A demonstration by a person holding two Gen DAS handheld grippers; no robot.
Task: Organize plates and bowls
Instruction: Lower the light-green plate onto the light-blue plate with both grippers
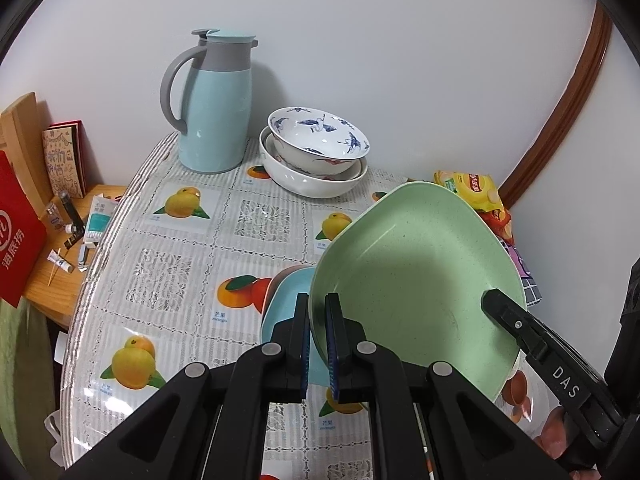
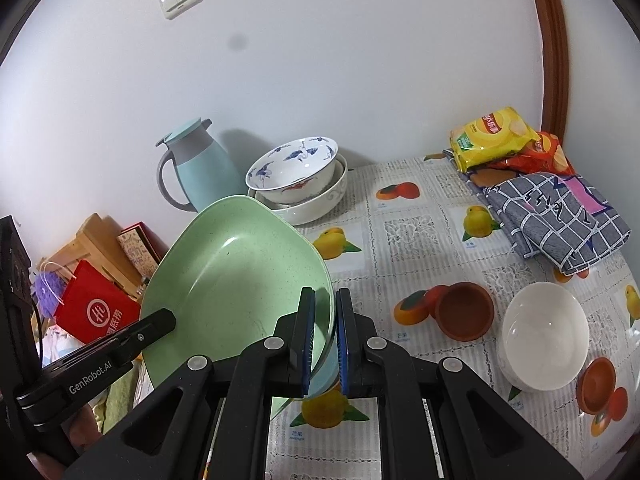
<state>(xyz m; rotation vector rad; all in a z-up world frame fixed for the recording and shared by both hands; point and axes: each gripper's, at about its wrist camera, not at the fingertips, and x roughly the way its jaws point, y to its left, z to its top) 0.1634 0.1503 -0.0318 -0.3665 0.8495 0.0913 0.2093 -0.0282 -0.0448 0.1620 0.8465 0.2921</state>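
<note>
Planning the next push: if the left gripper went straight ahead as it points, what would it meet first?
Beyond the green plate it grips, probably the stacked bowls by the wall; depth is uncertain.

Tilted green plate above blue plate; bowls nested.

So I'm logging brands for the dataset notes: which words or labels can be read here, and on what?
"DAS": right gripper arm.
"GenRobot.AI": left gripper arm.
"海底捞": red bag.
"mango": tablecloth, under the fruit pictures.
Chip bag, booklet, tube: print too blurred to read.
</note>
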